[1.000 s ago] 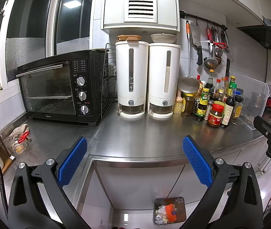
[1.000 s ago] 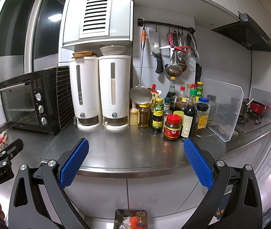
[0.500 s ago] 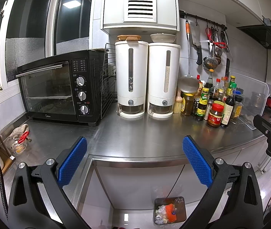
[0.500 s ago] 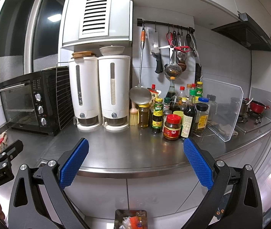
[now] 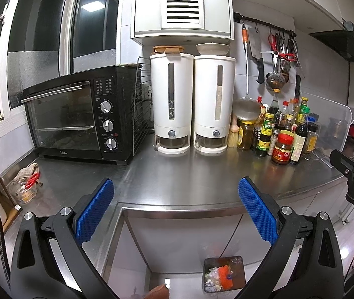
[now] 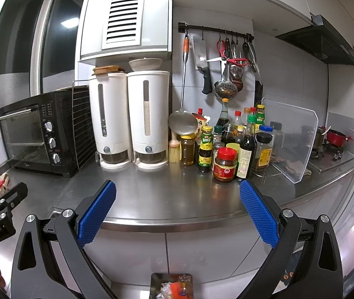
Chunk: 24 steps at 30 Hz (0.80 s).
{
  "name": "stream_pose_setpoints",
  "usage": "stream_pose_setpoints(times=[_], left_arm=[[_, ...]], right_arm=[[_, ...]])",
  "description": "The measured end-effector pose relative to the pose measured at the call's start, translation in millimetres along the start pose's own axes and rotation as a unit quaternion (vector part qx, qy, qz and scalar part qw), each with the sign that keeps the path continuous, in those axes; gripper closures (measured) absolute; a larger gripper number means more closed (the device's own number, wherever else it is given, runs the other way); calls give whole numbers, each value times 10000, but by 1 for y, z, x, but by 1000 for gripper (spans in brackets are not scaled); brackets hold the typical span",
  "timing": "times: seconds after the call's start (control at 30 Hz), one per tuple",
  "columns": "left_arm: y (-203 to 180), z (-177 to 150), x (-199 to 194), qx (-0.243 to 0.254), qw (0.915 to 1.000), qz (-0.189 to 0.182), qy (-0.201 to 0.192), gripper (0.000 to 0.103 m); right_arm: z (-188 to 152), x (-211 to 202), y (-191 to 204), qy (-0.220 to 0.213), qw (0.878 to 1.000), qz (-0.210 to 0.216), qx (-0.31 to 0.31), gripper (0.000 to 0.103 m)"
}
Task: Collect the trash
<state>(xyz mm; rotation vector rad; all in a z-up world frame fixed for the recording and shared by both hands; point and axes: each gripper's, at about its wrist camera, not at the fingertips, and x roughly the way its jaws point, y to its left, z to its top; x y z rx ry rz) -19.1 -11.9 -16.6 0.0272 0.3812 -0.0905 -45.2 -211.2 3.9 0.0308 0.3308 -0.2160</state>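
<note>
A small trash bin (image 5: 223, 274) stands on the floor below the counter, holding crumpled wrappers and an orange piece; the right wrist view shows the trash bin (image 6: 172, 285) at its bottom edge. My left gripper (image 5: 175, 211) is open and empty, held in front of the steel counter edge above the bin. Level with it to the right, my right gripper (image 6: 177, 211) is likewise open and empty. Each gripper shows at the edge of the other's view. On the counter's far left lies a glass bowl (image 5: 24, 189) with a cloth and something red.
The steel counter (image 5: 189, 174) carries a black toaster oven (image 5: 82, 117), two white dispensers (image 5: 193, 102) and a cluster of sauce bottles (image 5: 284, 129). Utensils hang on a wall rail (image 6: 216, 31). A clear splash guard (image 6: 291, 142) and a stove with a red pot (image 6: 336, 137) lie right.
</note>
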Motion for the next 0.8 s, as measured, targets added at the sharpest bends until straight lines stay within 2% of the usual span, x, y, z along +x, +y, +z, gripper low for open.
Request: stream_pose_setpoints(times=[0.43,0.8], left_arm=[[5,1,-1,-86,9999,94,-96,8],[6,2,0,-136,9999,43,-5,8]], right_arm=[[-2,10,11,73,9999,-62,74,3],[-2,9,12,64,9999,-86,89,3]])
